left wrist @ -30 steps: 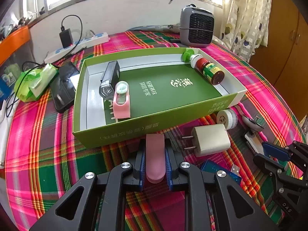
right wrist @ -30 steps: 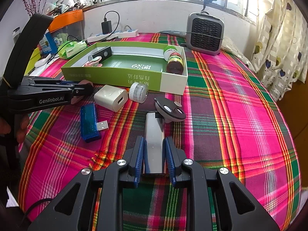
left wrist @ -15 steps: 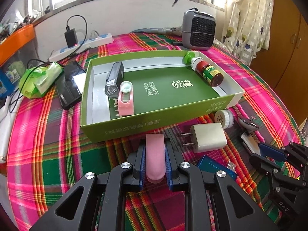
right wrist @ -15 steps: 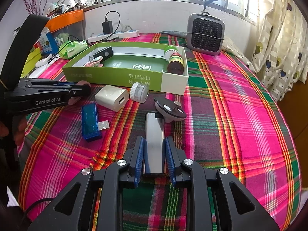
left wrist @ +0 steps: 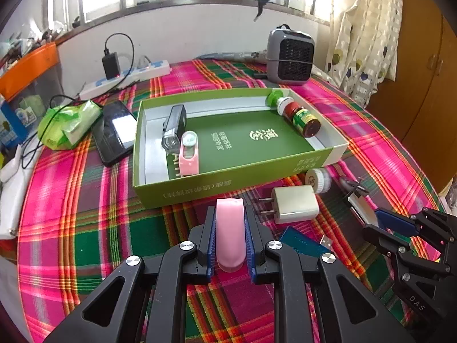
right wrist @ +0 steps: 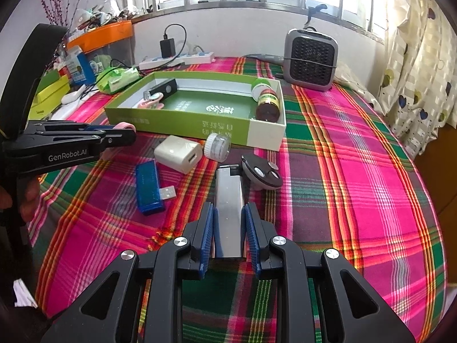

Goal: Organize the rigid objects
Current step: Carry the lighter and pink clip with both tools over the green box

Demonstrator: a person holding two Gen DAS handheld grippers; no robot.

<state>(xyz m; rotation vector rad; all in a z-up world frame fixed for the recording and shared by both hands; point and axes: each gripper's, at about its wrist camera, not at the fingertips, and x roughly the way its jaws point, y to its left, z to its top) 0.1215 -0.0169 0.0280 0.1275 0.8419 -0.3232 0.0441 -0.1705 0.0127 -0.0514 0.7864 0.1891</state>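
Pink piece [left wrist: 230, 233], possibly a cap, sits half-hidden between left hand-held gripper [left wrist: 230, 214] pads.

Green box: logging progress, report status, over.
Left gripper shut on pink piece. Right gripper shut on silver lighter. Green box ahead, path clear.

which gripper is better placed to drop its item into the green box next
Left, probably. The left gripper is shut on the pink piece, right before the green box's near wall. The right gripper holds the silver lighter farther back, behind the small jar.
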